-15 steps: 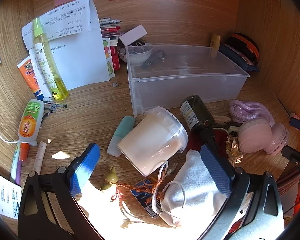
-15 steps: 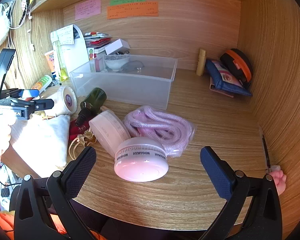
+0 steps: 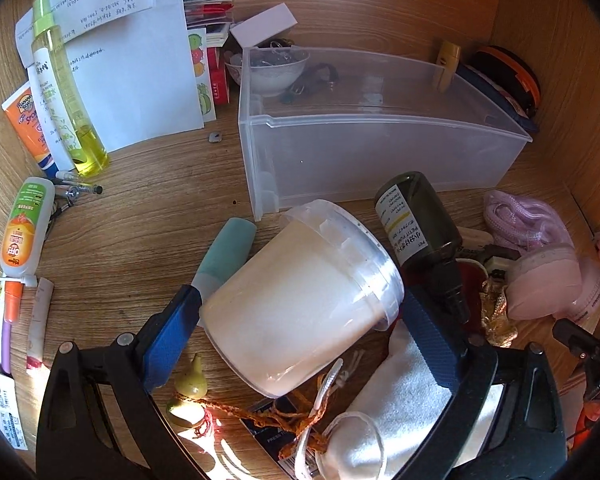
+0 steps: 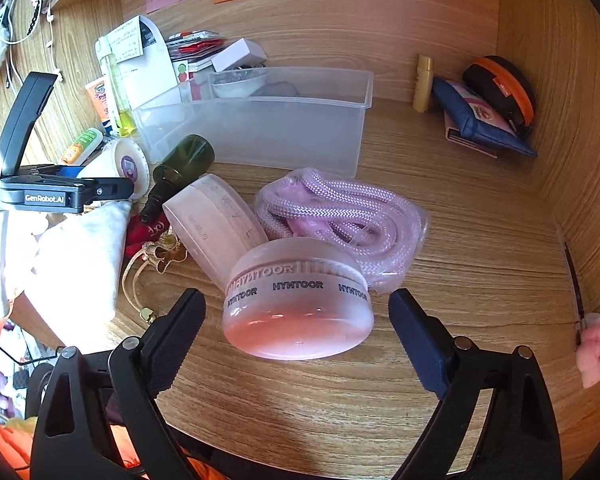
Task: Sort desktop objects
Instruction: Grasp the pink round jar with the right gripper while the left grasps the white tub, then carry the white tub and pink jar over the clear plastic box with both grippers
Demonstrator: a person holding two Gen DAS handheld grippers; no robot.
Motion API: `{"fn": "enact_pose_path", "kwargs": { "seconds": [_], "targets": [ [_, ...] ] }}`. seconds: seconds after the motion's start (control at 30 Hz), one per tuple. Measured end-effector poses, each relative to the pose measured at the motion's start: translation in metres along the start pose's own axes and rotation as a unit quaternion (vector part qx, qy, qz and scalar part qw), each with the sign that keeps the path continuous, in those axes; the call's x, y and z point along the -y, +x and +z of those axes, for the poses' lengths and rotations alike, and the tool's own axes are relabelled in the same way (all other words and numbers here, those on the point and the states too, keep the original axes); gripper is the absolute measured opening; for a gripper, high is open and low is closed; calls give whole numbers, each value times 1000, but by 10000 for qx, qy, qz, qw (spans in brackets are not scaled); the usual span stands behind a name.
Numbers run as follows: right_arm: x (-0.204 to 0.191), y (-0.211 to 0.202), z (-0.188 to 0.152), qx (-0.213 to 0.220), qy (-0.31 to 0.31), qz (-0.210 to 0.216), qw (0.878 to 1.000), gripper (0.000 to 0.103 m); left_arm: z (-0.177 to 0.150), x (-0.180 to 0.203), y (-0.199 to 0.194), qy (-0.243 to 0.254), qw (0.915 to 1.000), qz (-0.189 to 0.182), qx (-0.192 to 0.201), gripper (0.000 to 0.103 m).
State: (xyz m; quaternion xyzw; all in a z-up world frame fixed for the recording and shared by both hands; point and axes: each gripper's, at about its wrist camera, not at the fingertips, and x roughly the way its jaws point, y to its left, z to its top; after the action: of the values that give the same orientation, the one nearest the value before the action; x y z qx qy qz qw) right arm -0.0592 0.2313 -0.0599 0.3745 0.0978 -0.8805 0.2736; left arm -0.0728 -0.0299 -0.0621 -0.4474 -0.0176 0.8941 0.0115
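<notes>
Desktop clutter still covers my counter, nearly all of it outside the clear plastic bin, which holds only a small white bowl in its far corner. Going left to right: off to the left of my left hand-held gripper lie a yellow spray bottle, an orange-capped tube and some papers. Compared with half a second ago, this hand-held gripper has pushed forward and down, so the big white tub, lying on its side, now sits between its spread blue fingers; the left pad looks to be just at the tub's wall, but I judge no squeeze yet. Just right of it lie a dark green bottle and a white cloth.

Further right, my right hand-held gripper has also closed in: its fingers stand wide on either side of the pink round jar, touching neither flank. Behind the jar rest a second pink jar and a bagged pink rope; the bin stands well beyond.

Both approaches look finished, so I reckon closing comes next. The tub is wide, smooth and may roll.
</notes>
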Motion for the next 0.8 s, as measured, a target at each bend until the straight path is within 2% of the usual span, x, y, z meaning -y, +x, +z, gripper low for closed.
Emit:
{"fn": "enact_pose_path", "kwargs": {
  "seconds": [0.07,0.1,0.23,0.3,0.57,0.8],
  "targets": [
    [0,0,1,4,-2,-5,10000,88,0,2,2,50,9999,121,51,93],
    [1,1,1,5,3,-4,10000,83,0,4,3,88,9998,150,58,89],
    [3,4,1,-50,15,51,10000,72,0,5,3,89,9996,212,139,89],
    [4,5,1,-73,50,67,9999,61,0,5,2,70,9996,208,154,89],
    [11,0,3,0,211,139,9997,61,0,3,-6,34,9988,247,422,89],
    [16,-20,14,271,176,-65,9995,61,2,3,-20,3,9975,225,664,89]
  ]
}}
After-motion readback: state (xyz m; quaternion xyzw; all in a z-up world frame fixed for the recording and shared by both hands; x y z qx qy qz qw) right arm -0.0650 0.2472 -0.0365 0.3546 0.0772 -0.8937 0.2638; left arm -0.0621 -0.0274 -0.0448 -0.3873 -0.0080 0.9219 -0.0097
